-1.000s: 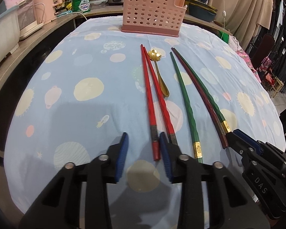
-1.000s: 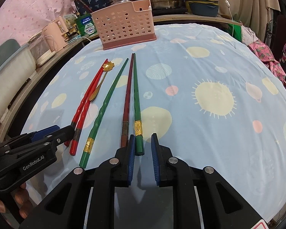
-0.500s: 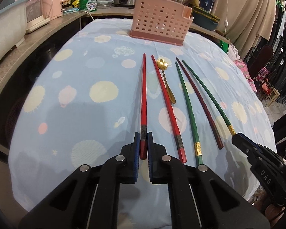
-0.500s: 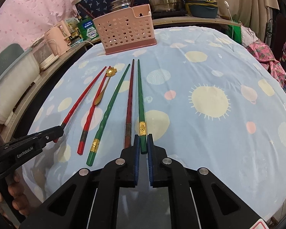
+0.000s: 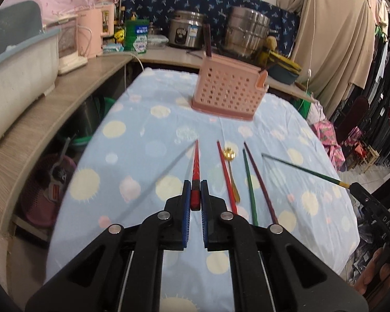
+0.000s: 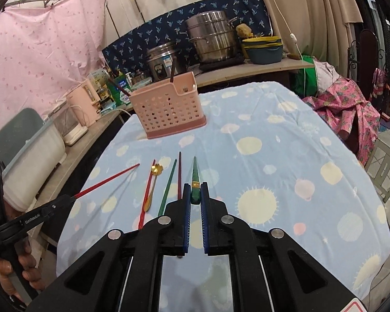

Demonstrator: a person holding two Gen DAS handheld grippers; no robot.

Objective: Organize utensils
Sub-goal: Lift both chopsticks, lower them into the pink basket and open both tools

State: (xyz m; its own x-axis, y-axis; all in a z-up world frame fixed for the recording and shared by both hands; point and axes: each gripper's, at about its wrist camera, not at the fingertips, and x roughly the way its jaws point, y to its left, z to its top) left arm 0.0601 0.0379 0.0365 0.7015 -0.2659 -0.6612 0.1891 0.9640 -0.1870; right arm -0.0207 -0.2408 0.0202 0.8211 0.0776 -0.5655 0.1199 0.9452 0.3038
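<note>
Both pairs of fingers are clamped shut on chopsticks, and both sticks, which lay flat on the cloth half a second ago, are now lifted clear of it. Held by the left gripper [image 5: 195, 197], the red chopstick [image 5: 195, 167] points forward by its thick end, its shadow slanting across the blue tablecloth [image 5: 132, 156]; the right gripper [image 6: 195, 195] pinches the green chopstick with the gold band [image 6: 194, 174] the same way. Left behind on the cloth lie the other red chopstick [image 5: 226, 176], the gold spoon [image 5: 231, 166], a second green chopstick [image 5: 249, 182] and a dark maroon one [image 5: 260, 179] — side by side, unmoved. Further back stands the pink perforated holder [image 5: 227, 91], upright, well apart from both raised sticks — a dark utensil already stands in it.
</note>
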